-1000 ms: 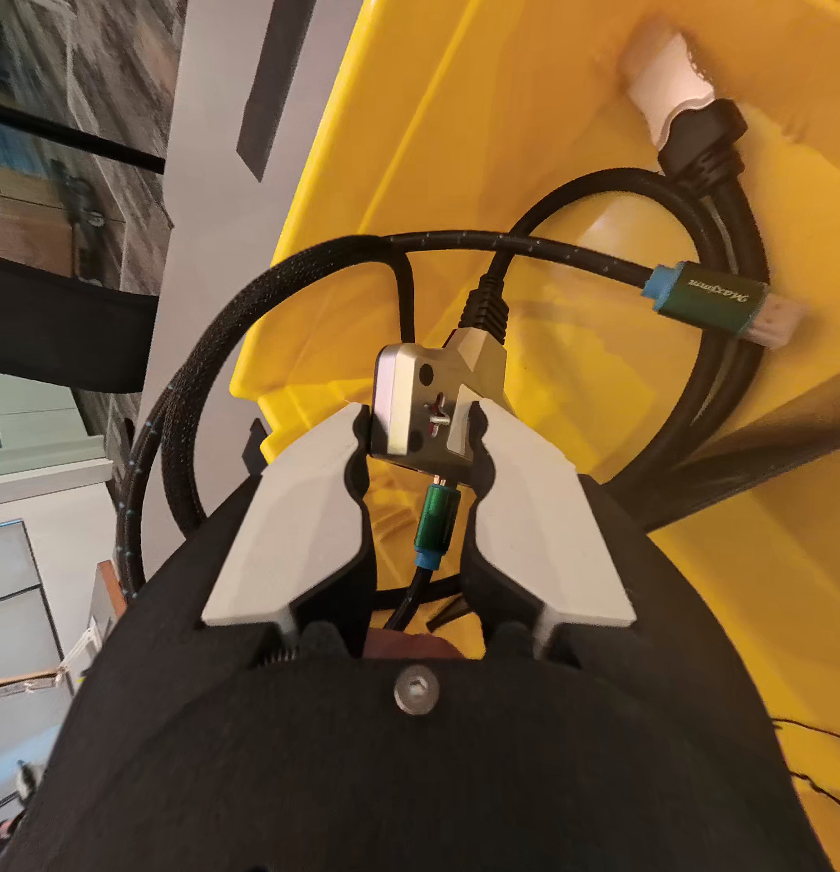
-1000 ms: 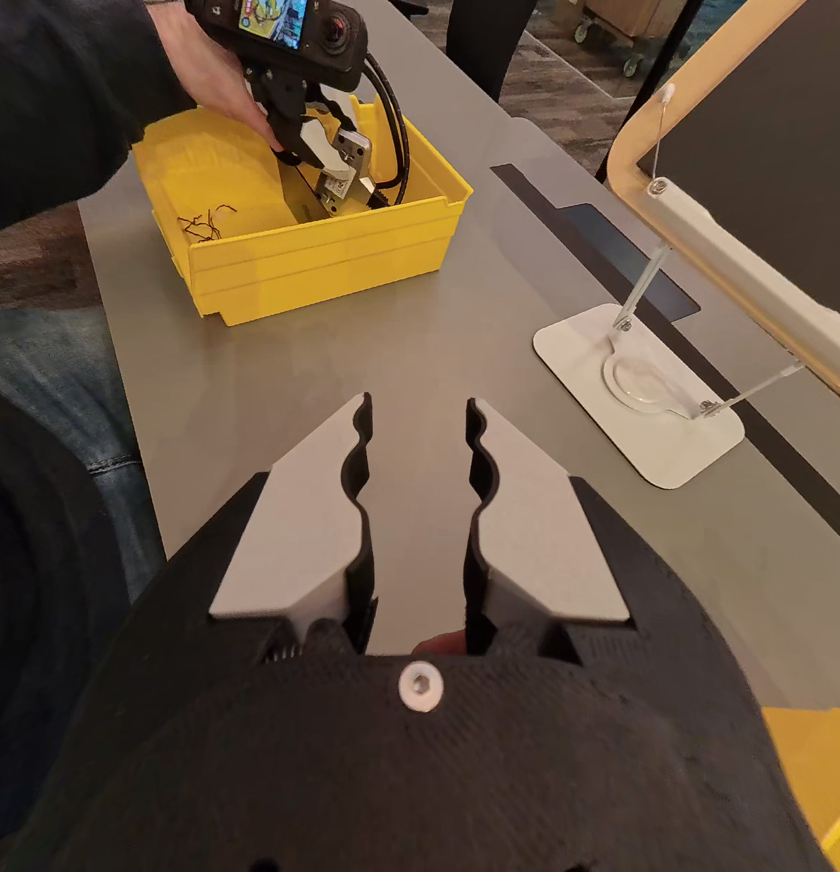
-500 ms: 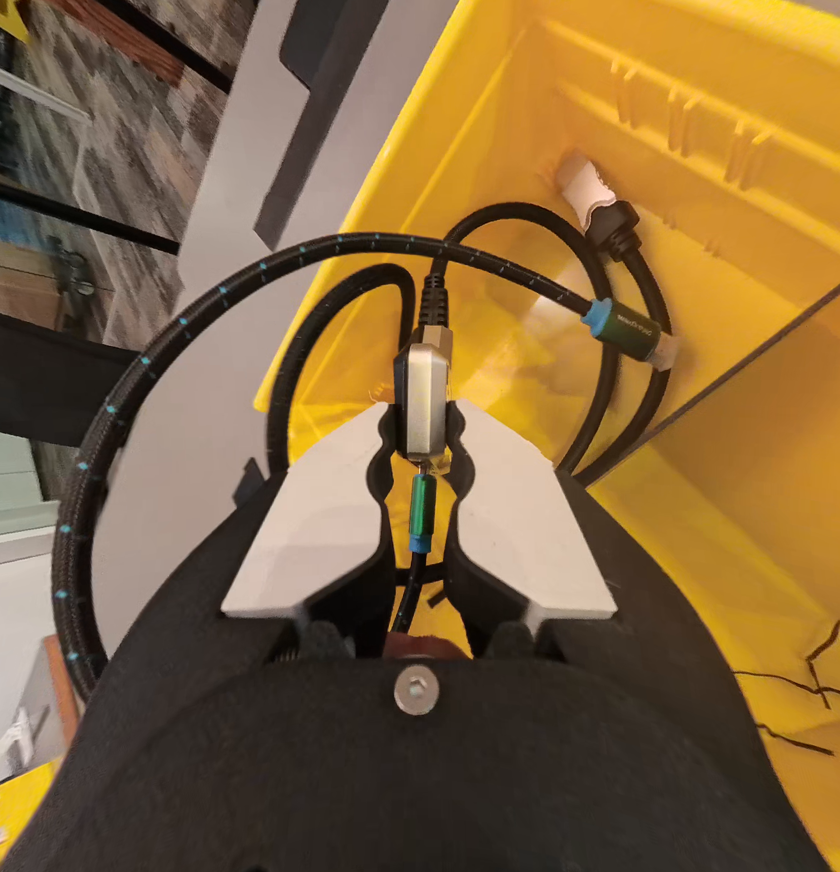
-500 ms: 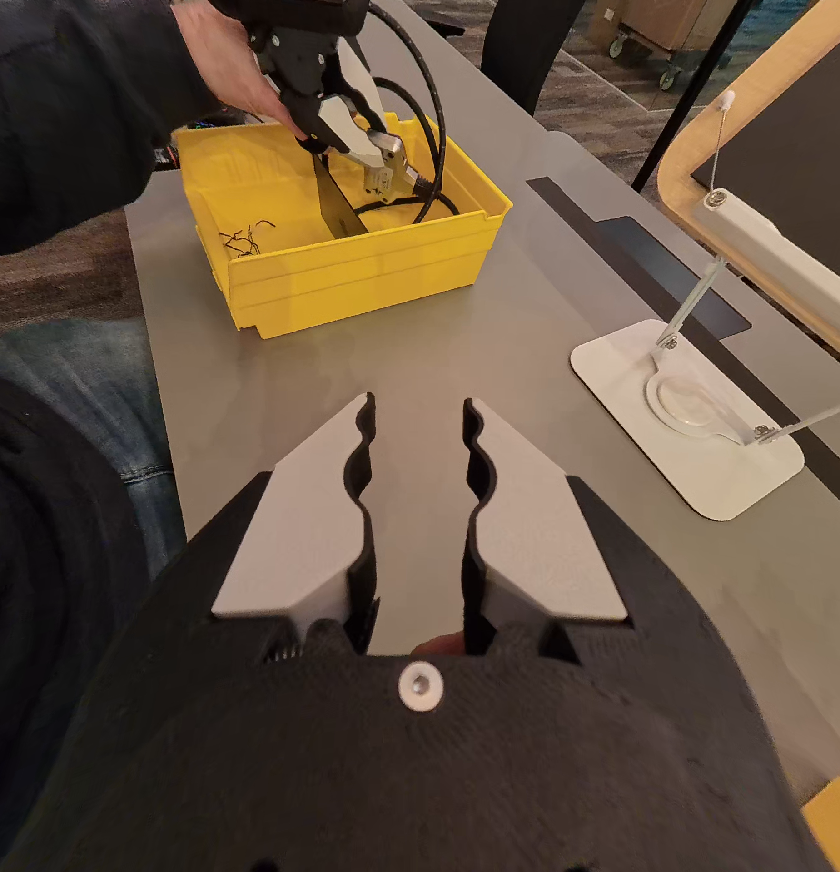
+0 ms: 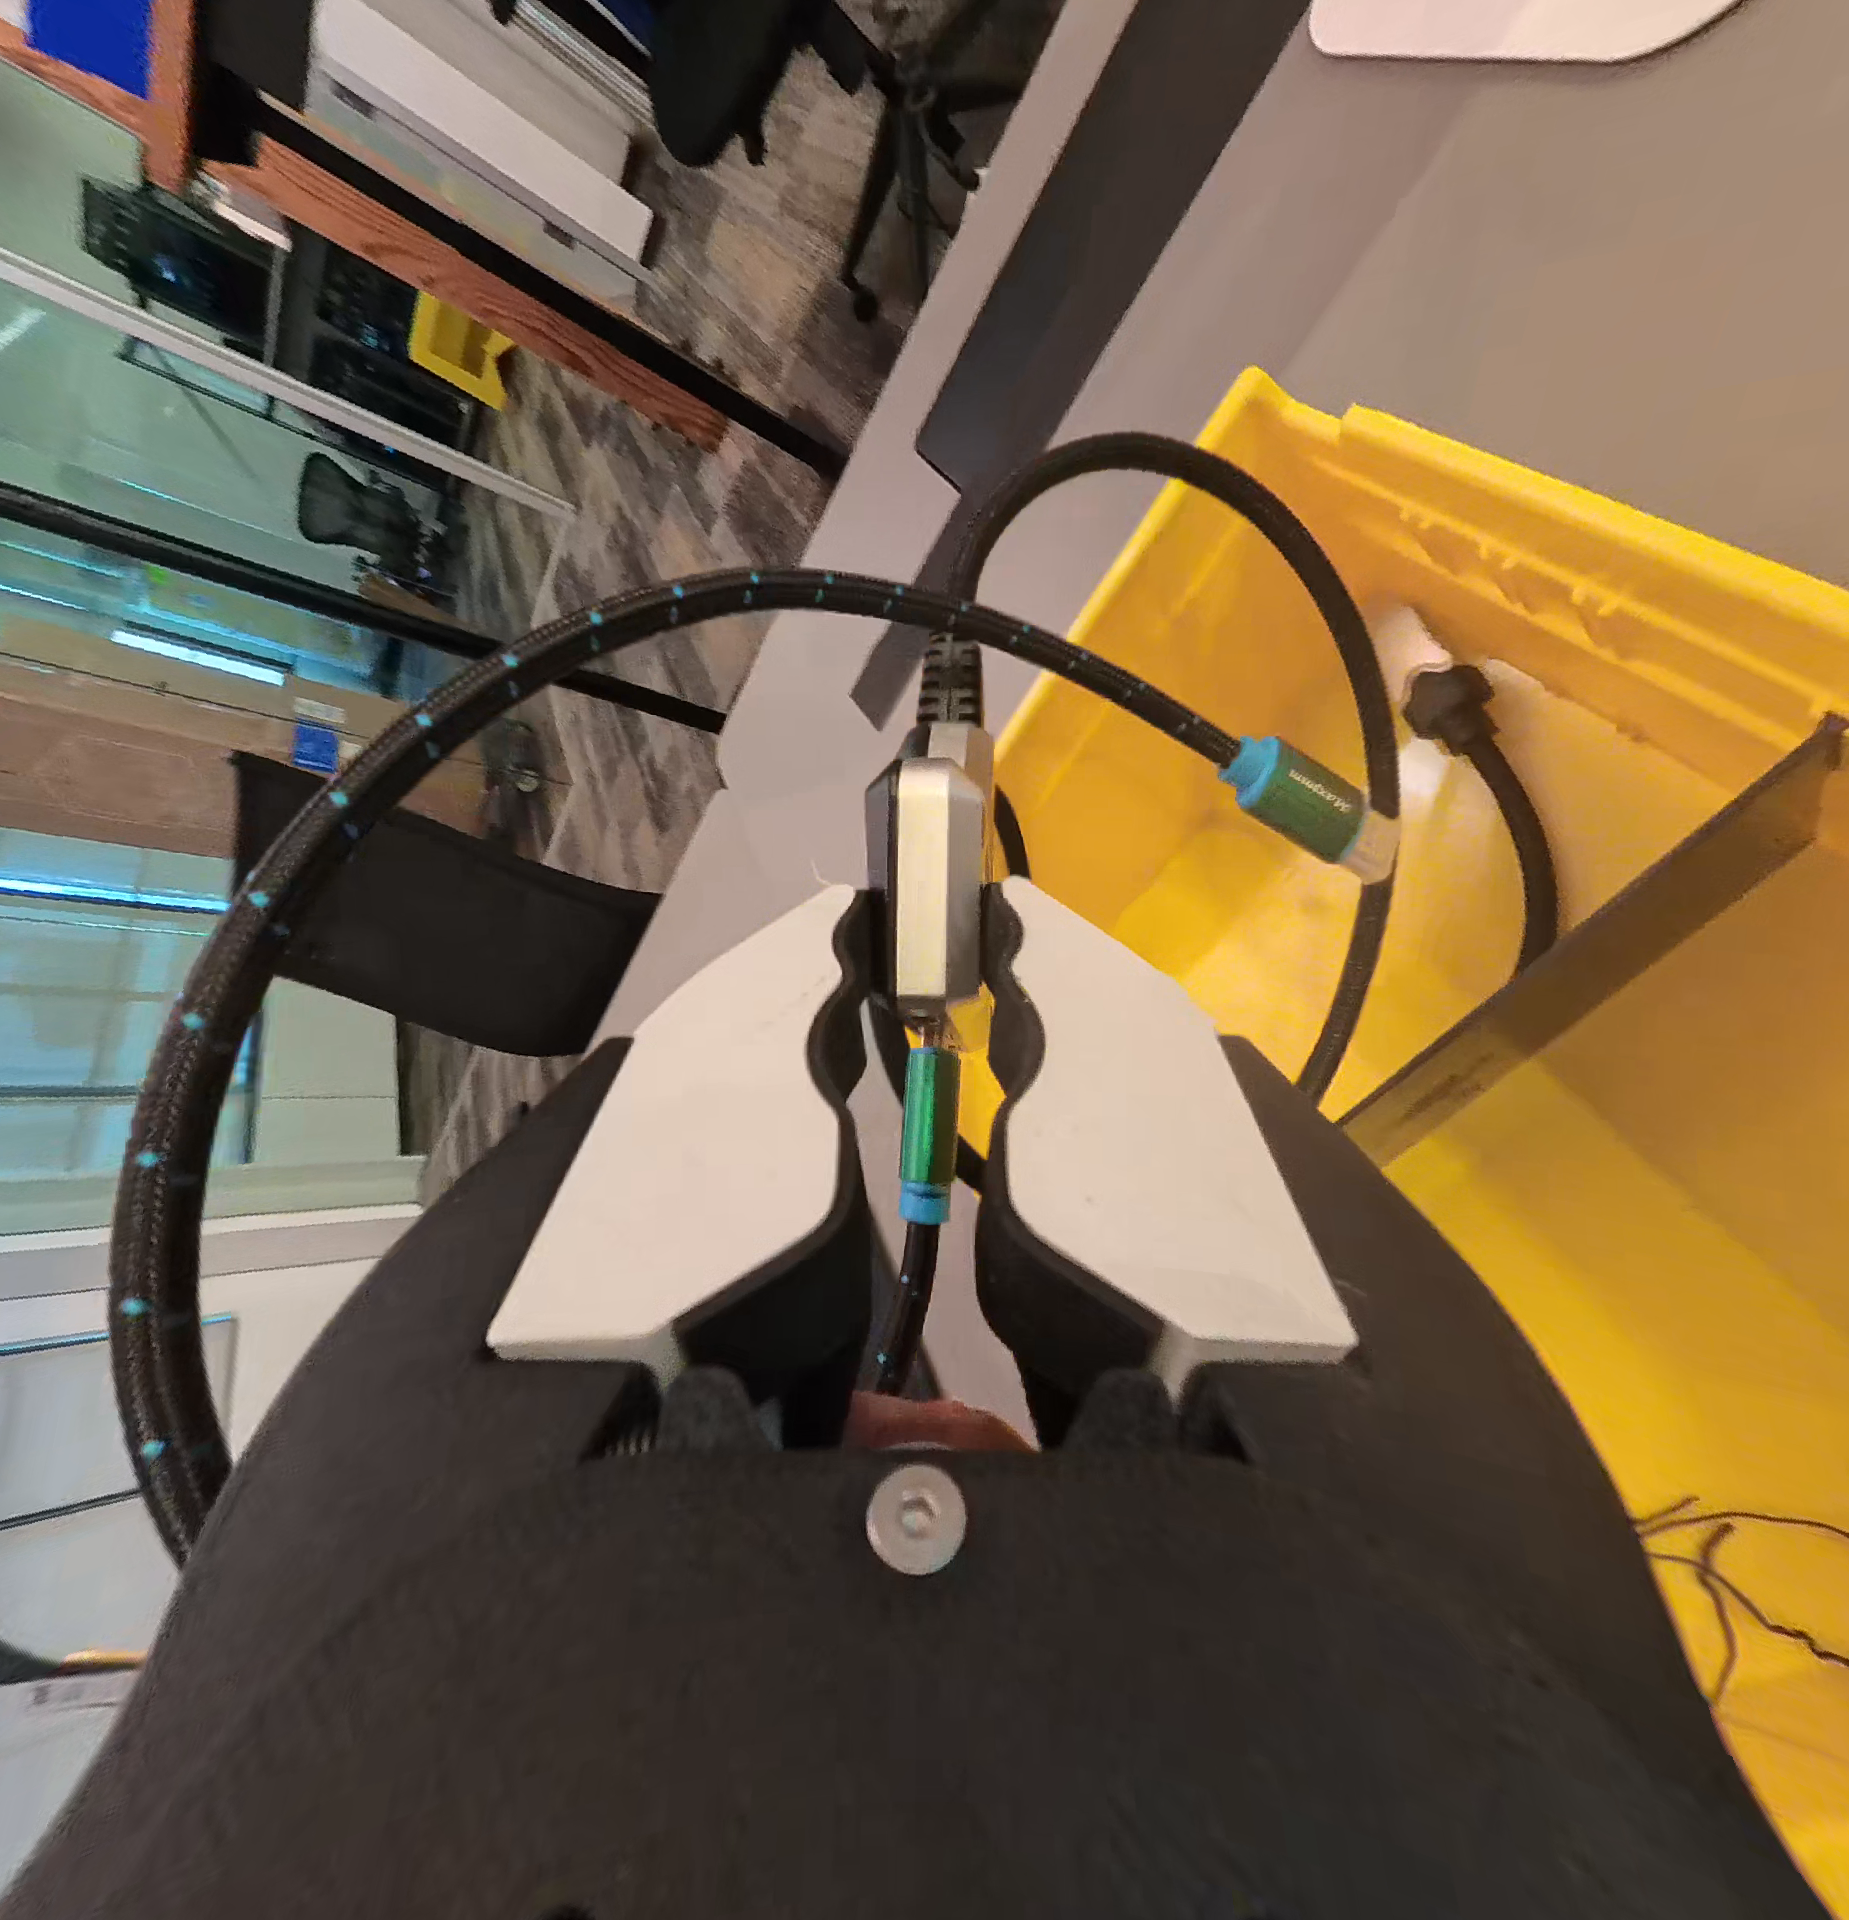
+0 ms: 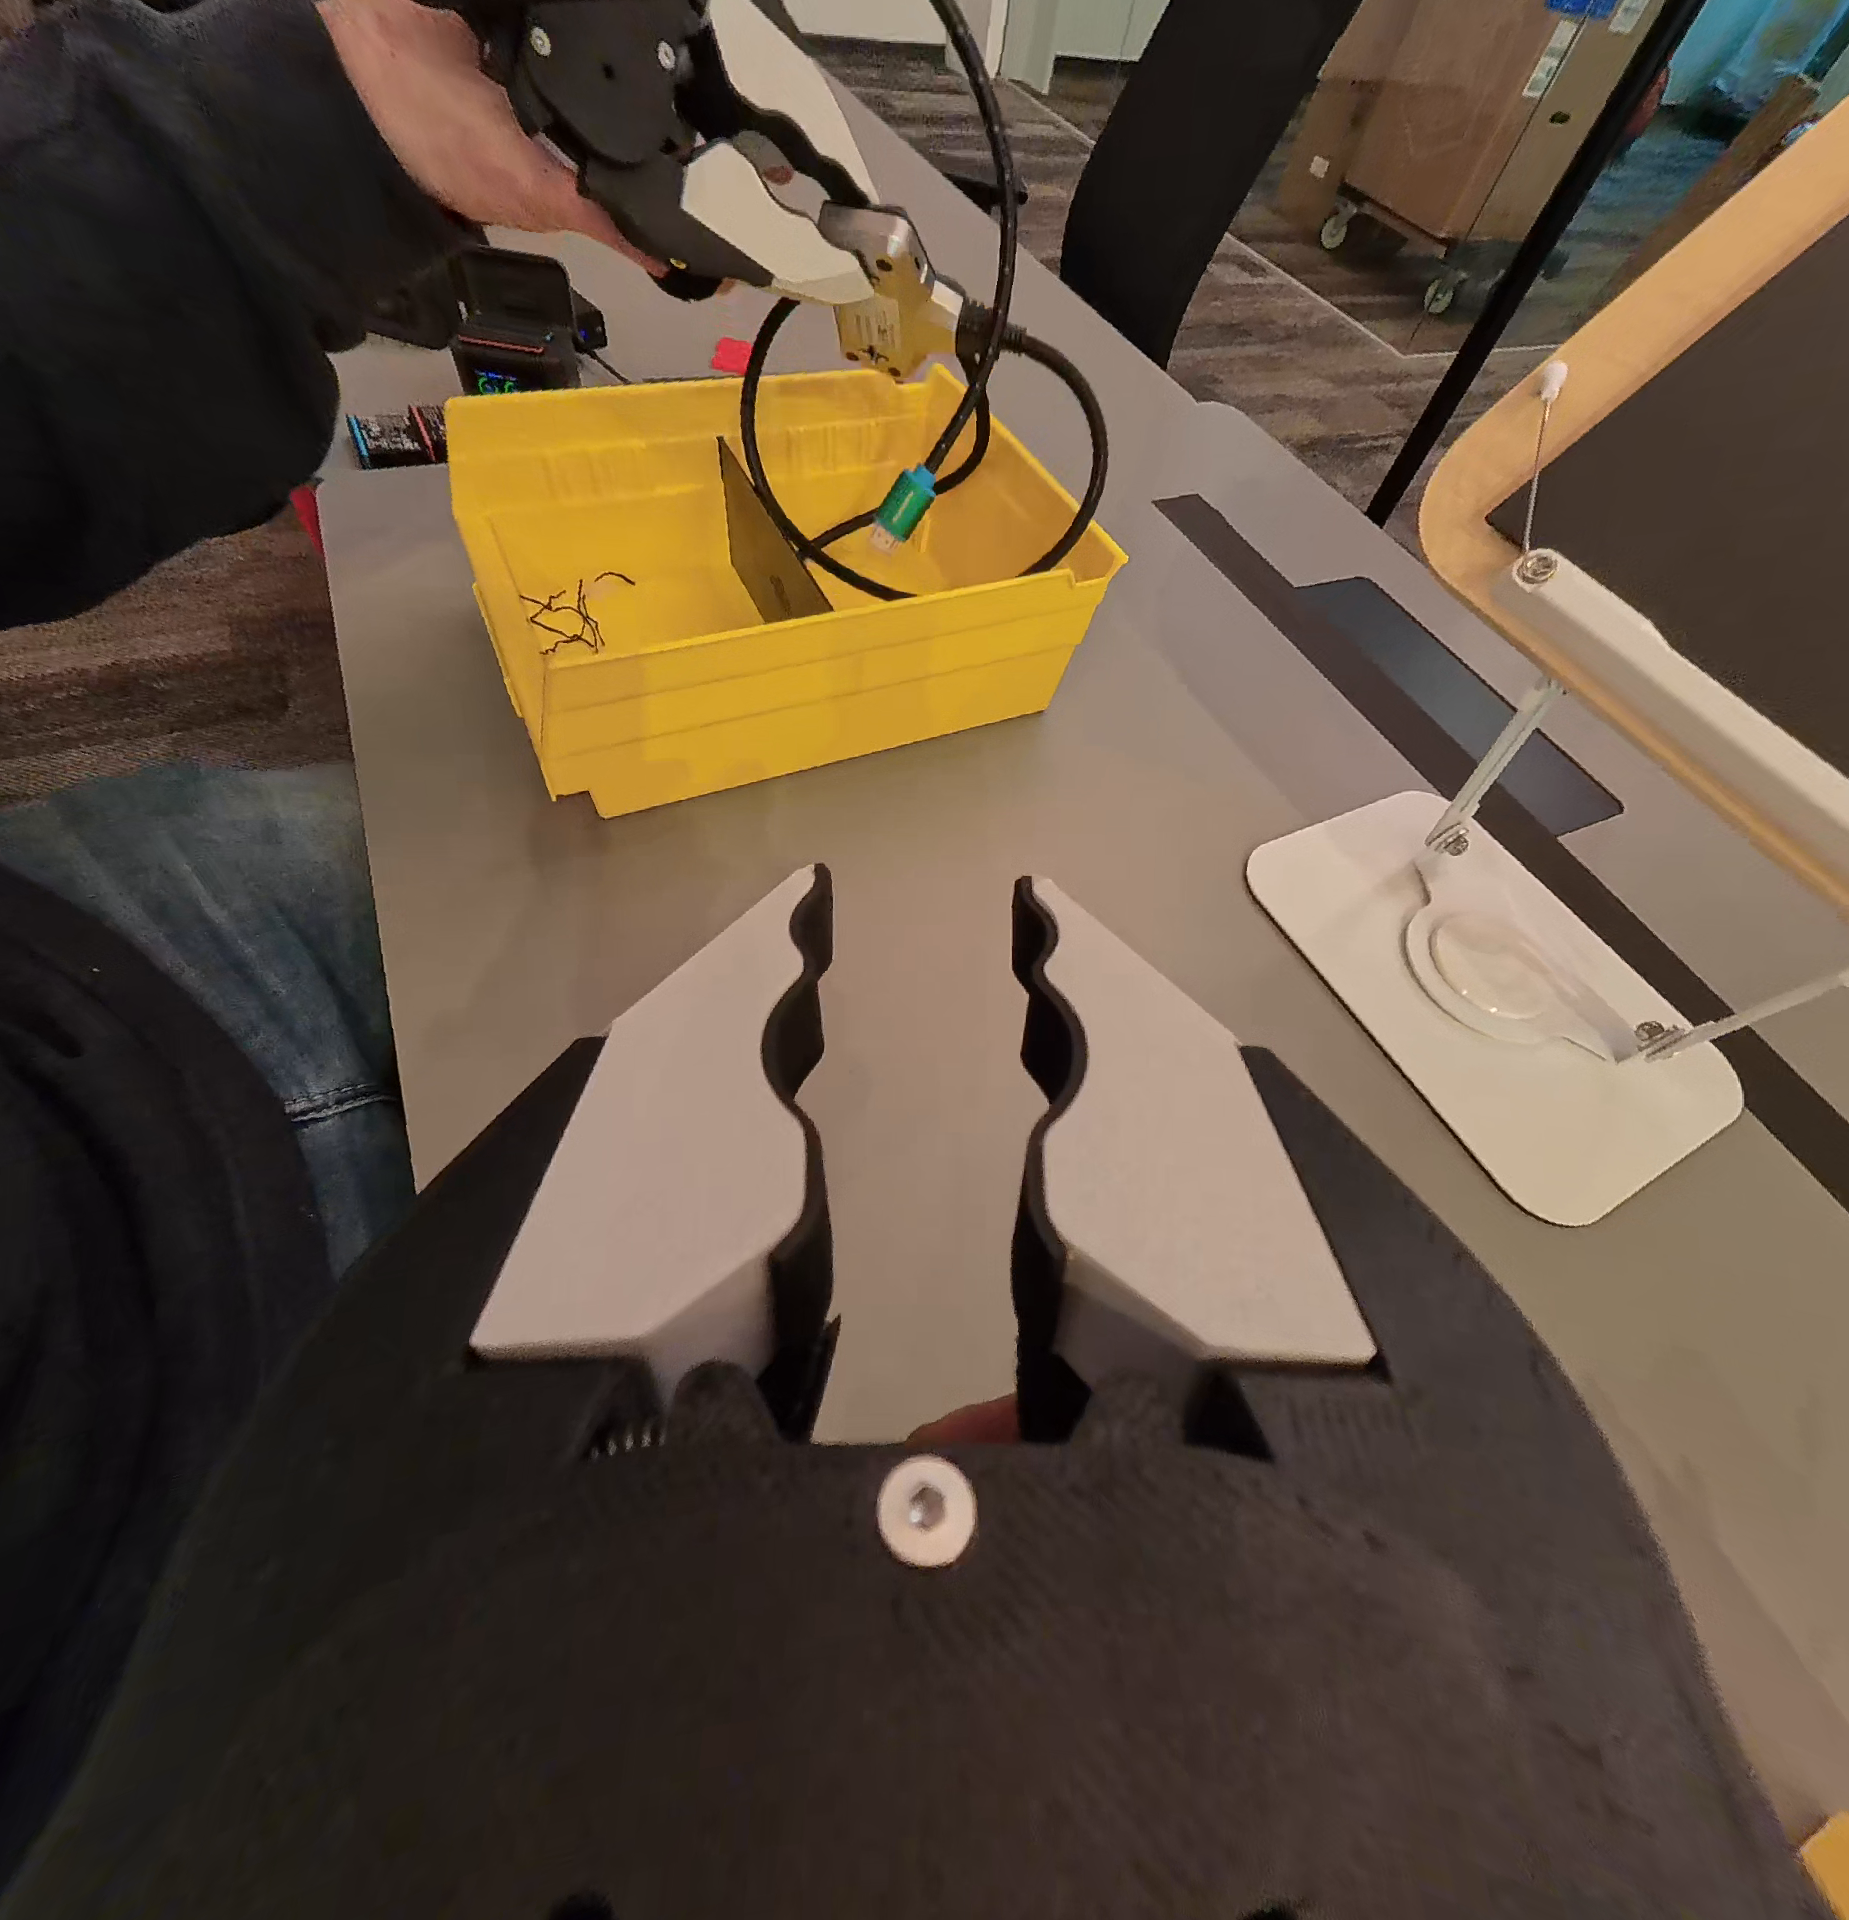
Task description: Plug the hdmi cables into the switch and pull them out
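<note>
My left gripper (image 5: 925, 899) is shut on a small silver-gold HDMI switch (image 5: 925, 883) and holds it in the air above the yellow bin (image 5: 1522, 582). A green-and-blue plug (image 5: 927, 1132) sits in the switch's near side, between my fingers. The braided cable (image 5: 307, 852) loops round, and its other green plug (image 5: 1299, 795) hangs free over the bin. A plain black cable (image 5: 1356, 727) leaves the switch's far end and ends in a silver plug (image 5: 1419, 649) inside the bin. In the right wrist view the switch (image 6: 884, 312) hangs above the bin (image 6: 795, 696). My right gripper (image 6: 918, 883) is open and empty over the grey table (image 6: 1159, 758).
A black divider (image 6: 764, 551) splits the bin; thin black wire scraps (image 6: 567, 613) lie in its left compartment. A white stand base (image 6: 1491, 997) with a slanted board is on the right of the table. Small electronic devices (image 6: 504, 343) sit behind the bin. A person's sleeve and jeans are at left. There is about 35 centimeters between the tips of the two grippers.
My left gripper has lifted the switch up out of the bin, turning it edge-on, and the cables trail up with it. My right gripper has stayed open, drifting back slightly.
</note>
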Action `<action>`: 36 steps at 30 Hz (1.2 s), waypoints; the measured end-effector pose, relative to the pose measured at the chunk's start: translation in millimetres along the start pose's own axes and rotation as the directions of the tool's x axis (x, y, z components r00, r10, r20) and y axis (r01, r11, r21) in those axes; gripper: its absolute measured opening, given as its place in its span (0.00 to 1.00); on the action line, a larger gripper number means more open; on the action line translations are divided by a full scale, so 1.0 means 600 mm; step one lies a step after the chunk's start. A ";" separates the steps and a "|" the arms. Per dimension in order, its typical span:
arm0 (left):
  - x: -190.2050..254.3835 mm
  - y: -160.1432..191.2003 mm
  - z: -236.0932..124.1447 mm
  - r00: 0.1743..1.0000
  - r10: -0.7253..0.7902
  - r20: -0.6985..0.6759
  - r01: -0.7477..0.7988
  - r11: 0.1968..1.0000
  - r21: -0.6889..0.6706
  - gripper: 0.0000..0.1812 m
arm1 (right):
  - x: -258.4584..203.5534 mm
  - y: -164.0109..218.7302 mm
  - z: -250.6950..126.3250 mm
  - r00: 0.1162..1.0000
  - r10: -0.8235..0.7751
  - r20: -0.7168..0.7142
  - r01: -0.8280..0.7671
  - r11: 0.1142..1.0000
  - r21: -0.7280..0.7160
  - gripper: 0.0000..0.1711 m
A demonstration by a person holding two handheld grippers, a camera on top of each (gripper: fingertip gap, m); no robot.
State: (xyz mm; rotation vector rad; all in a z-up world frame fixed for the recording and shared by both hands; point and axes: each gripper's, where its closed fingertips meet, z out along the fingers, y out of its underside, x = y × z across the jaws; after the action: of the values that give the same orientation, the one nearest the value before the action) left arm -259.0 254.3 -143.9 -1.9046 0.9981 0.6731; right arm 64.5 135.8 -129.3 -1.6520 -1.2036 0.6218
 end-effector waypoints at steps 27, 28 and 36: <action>-0.033 -0.185 -0.185 0.985 0.009 0.171 -0.086 0.890 0.447 0.11 | 0.020 -0.106 0.018 0.994 -0.015 -0.107 0.034 0.984 0.173 0.32; -0.029 -0.195 -0.194 0.989 -0.005 0.151 -0.068 0.875 0.480 0.10 | 0.026 -0.115 0.016 0.994 -0.005 -0.106 0.026 0.979 0.201 0.33; 0.013 -0.242 -0.221 0.998 -0.060 -0.029 0.065 0.764 0.642 0.10 | 0.151 -0.101 0.003 0.949 0.300 -0.101 -0.239 0.888 0.393 0.25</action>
State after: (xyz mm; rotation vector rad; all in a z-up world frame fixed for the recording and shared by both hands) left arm -123.6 180.8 -21.6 -1.3150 1.0000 0.2243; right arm 72.0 222.5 -63.3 -1.5135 -0.6870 0.8217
